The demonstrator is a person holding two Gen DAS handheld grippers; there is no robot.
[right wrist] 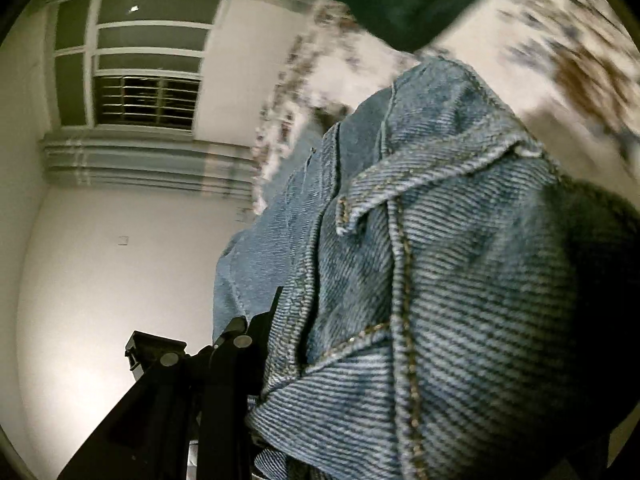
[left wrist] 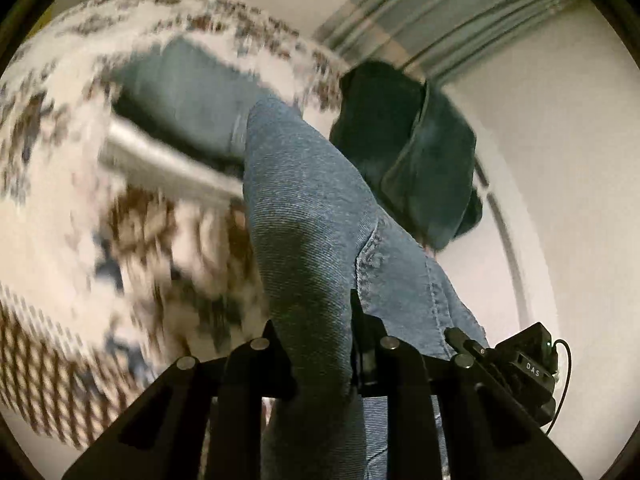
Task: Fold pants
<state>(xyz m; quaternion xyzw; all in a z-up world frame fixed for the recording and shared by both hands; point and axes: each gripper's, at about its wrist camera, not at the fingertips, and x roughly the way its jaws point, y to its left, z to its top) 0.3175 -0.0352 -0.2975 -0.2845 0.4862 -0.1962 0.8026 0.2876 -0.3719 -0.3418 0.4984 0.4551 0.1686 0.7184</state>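
With my left claw (left wrist: 320,340) clenched on a fold of the jeans (left wrist: 312,216) and my right claw (right wrist: 280,320) gripping their seamed edge, both lifted above the patterned rug (left wrist: 52,184), I'm mid-carry, and next must lay them flat.

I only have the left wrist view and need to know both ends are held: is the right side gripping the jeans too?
Observer: Unclear. The jeans drape over the right gripper; only one finger shows.
Operator: Which part of the jeans is there?
Observer: Seemingly the waistband end: what looks like a belt loop with tan stitching sits close to the camera.
Operator: Anything behind it?
Observer: A barred window in the wall.
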